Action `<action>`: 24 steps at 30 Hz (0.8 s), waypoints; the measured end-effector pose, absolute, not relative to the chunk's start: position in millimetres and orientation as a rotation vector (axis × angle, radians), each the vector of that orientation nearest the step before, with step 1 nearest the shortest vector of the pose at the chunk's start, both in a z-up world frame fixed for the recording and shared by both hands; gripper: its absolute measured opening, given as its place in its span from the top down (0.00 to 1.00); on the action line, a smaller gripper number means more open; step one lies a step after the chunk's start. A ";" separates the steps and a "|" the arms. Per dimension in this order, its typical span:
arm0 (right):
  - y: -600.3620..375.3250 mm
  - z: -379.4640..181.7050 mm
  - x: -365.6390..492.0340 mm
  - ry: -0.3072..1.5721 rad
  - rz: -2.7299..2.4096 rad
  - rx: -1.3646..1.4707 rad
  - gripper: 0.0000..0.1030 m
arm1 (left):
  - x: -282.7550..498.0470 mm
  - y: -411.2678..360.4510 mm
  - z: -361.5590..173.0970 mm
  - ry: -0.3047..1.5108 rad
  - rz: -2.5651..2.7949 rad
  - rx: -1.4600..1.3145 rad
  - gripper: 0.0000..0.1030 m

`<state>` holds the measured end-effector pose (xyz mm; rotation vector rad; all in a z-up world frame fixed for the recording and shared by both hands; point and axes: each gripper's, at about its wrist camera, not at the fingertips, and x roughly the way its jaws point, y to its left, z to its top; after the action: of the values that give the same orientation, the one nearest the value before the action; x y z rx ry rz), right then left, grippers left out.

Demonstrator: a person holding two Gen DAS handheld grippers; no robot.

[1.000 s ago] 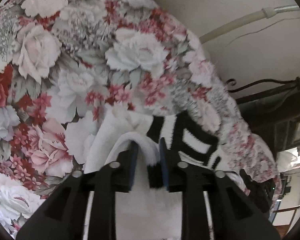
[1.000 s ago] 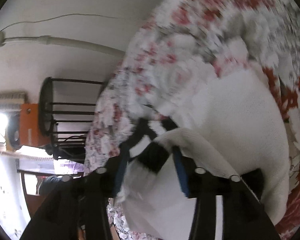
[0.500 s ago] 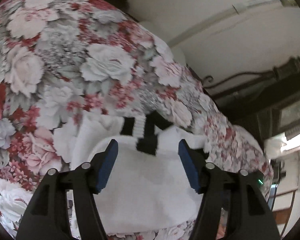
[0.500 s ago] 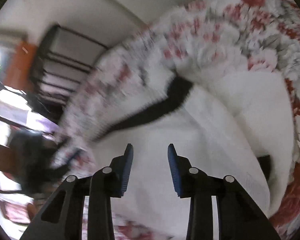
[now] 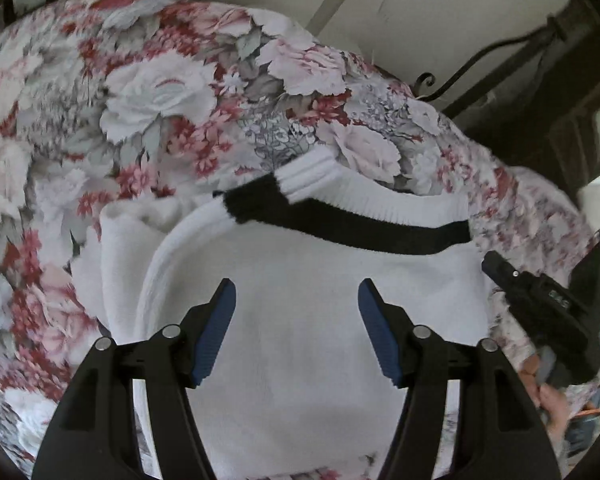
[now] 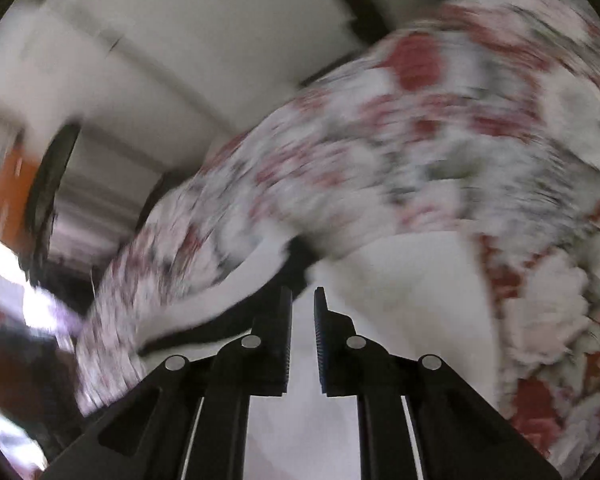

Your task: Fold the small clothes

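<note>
1. No text, label, brand or number can be read in either view.
2. The right gripper, at about four o'clock in the left wrist view, carries a few small pale marks on its black body; they are too small and blurred to make out.

My left gripper, at lower centre of its frame, has angular black arms, round silver screws and ribbed blue pads. My right gripper looks the same: black arms, silver screws, dark ridged pads.
</note>
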<state>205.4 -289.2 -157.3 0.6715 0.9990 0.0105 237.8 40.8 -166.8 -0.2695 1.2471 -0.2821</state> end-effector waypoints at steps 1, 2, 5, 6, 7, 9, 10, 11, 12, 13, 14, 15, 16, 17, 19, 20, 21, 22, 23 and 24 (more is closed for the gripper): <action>-277.5 -160.7 210.1 1.026 0.052 0.638 0.79 | 240.5 40.0 -169.2 1.246 -0.247 -0.249 0.40; -271.0 -164.2 213.6 1.048 0.074 0.632 0.76 | 244.2 41.6 -174.1 1.253 -0.206 -0.238 0.40; -271.7 -180.9 214.3 1.096 0.013 0.611 0.72 | 258.1 56.8 -193.7 1.297 -0.107 -0.254 0.40; -280.2 -184.5 213.4 1.100 -0.047 0.614 0.83 | 260.1 62.6 -198.3 1.310 -0.101 -0.287 0.40; -299.1 -192.7 208.4 1.096 -0.097 0.685 1.00 | 261.5 69.7 -200.7 1.315 -0.099 -0.334 0.40; -323.0 -201.5 200.8 1.090 -0.139 0.831 1.00 | 262.8 77.7 -199.4 1.309 -0.095 -0.387 0.42; -329.3 -202.6 196.8 1.077 -0.141 0.891 1.00 | 262.8 81.7 -197.5 1.301 -0.094 -0.416 0.42; -329.2 -197.9 196.2 1.067 -0.149 0.887 1.00 | 262.8 86.5 -193.9 1.279 -0.095 -0.453 0.42; -323.3 -189.4 197.3 1.049 -0.140 0.841 0.94 | 262.8 88.9 -191.6 1.263 -0.097 -0.465 0.42; -315.6 -179.6 199.4 1.029 -0.118 0.783 0.94 | 263.7 89.8 -189.2 1.250 -0.100 -0.468 0.42; -300.9 -167.6 204.9 1.007 -0.079 0.709 0.94 | 266.1 87.4 -185.9 1.233 -0.093 -0.441 0.42; -288.2 -158.4 209.9 0.992 -0.044 0.656 0.94 | 268.0 85.3 -181.9 1.218 -0.088 -0.404 0.41; -279.7 -154.0 215.2 0.987 -0.020 0.628 0.94 | 269.9 80.5 -178.6 1.202 -0.081 -0.360 0.41; -276.2 -153.8 220.1 0.989 -0.007 0.621 0.94 | 272.2 73.9 -175.3 1.186 -0.069 -0.312 0.40; -272.1 -157.3 231.4 0.998 -0.006 0.634 0.94 | 280.0 63.3 -175.0 1.179 -0.049 -0.267 0.38; -275.6 -165.4 236.3 1.012 -0.021 0.653 0.94 | 285.6 63.5 -179.8 1.191 -0.019 -0.253 0.34; -280.5 -170.9 235.6 1.022 -0.027 0.671 0.93 | 289.9 64.8 -182.9 1.203 0.006 -0.250 0.33; -284.1 -179.4 237.9 1.040 -0.032 0.694 0.97 | 295.6 68.5 -193.6 1.239 0.042 -0.247 0.32; -292.6 -190.4 238.4 1.073 -0.052 0.713 1.00 | 300.3 70.8 -204.1 1.279 0.049 -0.249 0.31; -303.9 -200.3 234.5 1.087 -0.060 0.745 1.00 | 302.7 71.2 -213.0 1.310 0.046 -0.246 0.29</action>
<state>234.5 -303.9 -200.3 0.7451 1.0873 -0.0596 302.7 71.2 -213.0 -0.2456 1.3102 0.0456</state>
